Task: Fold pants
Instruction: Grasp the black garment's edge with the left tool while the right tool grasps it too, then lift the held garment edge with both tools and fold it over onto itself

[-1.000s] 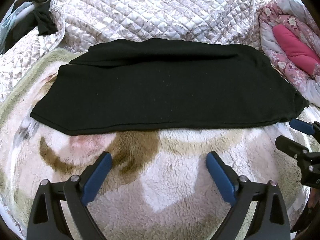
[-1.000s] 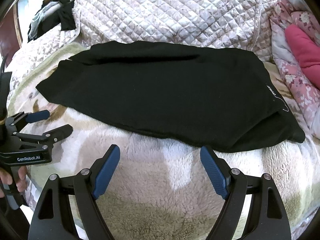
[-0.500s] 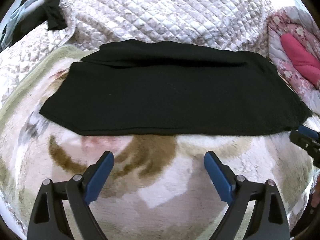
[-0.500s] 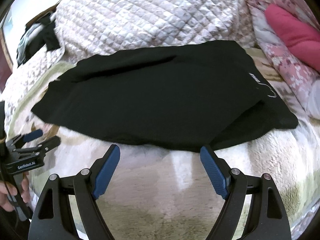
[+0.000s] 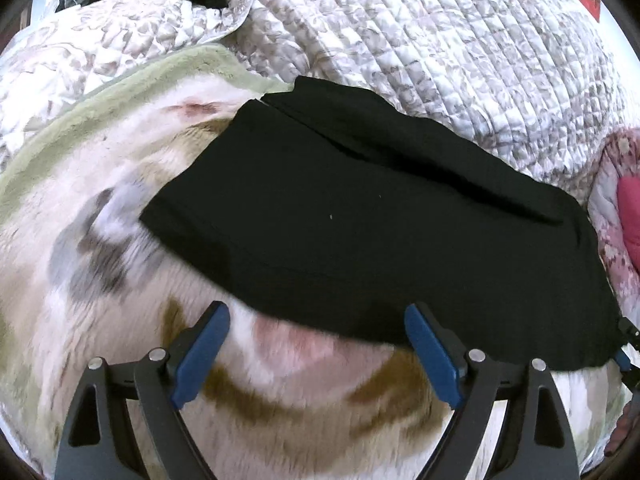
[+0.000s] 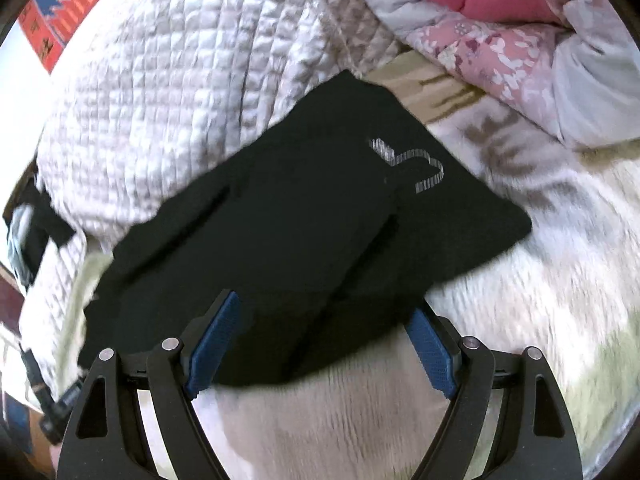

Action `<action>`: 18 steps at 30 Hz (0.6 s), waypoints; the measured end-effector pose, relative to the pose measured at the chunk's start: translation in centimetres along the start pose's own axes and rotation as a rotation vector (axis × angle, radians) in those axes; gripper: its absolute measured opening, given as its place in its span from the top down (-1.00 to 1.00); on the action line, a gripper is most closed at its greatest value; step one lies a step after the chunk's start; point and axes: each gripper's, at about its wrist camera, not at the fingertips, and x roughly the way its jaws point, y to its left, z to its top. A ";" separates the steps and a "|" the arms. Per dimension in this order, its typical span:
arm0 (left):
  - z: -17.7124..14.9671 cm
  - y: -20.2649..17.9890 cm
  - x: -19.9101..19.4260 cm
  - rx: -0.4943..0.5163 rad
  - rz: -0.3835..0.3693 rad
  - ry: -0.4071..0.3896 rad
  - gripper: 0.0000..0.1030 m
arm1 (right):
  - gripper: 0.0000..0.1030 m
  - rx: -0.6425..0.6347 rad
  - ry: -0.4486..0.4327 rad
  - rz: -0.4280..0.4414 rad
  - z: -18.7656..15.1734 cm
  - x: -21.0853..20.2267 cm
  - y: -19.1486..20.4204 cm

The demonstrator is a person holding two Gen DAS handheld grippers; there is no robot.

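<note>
Black knit pants (image 5: 372, 232), folded lengthwise into a long dark band, lie flat on a plush fleece blanket (image 5: 304, 396) printed in cream, pink, brown and grey, with a pale green border along its far left edge. Behind the pants rises a quilted bedspread in white with a grey-brown leaf print (image 5: 440, 52), bunched high against the far side. Left gripper (image 5: 316, 354): black frame, blue-padded fingers (image 5: 200, 356) spread wide, nothing between them; it hangs over the blanket just short of the near hem of the pants, the right-hand pad meeting the fabric edge in the view, though contact cannot be confirmed. Right gripper (image 6: 320, 350): same build, jaws wide apart, blue pads (image 6: 214, 344) straddling the near edge of the pants (image 6: 304, 216), which fill the gap between them; whether the pads touch cloth cannot be told, and nothing is clamped. A small white stitched logo (image 6: 408, 168) shows on the pants toward the far right end in the right wrist view. A pink floral quilt with a plain pink cushion (image 6: 500, 20) sits at the far right. A red, blue and orange poster (image 6: 60, 12) hangs on the wall at far left. Both views are motion-blurred.
</note>
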 end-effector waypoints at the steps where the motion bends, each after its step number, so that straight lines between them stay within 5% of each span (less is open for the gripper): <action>1: 0.4 0.1 0.3 -0.010 -0.006 -0.001 -0.75 | -0.59 0.009 -0.008 0.003 0.4 0.2 0.0; 4: 1.2 0.1 0.9 -0.027 -0.011 -0.012 -0.68 | -0.53 0.055 -0.017 0.021 1.4 0.8 -0.4; 6: 1.5 0.2 1.3 -0.036 -0.001 -0.017 -0.40 | -0.37 0.074 -0.018 0.013 2.0 1.1 -0.5; 11: 1.9 0.9 1.9 -0.072 0.033 -0.022 0.45 | 0.70 0.097 -0.013 -0.039 2.9 2.2 -1.8; 13: 2.2 1.6 2.3 -0.106 0.046 -0.019 0.87 | 0.89 0.128 -0.008 -0.035 3.2 2.5 -2.7; 18: 2.3 1.6 0.5 -0.108 0.042 -0.052 0.92 | 0.92 0.142 -0.017 0.018 3.4 0.8 -2.5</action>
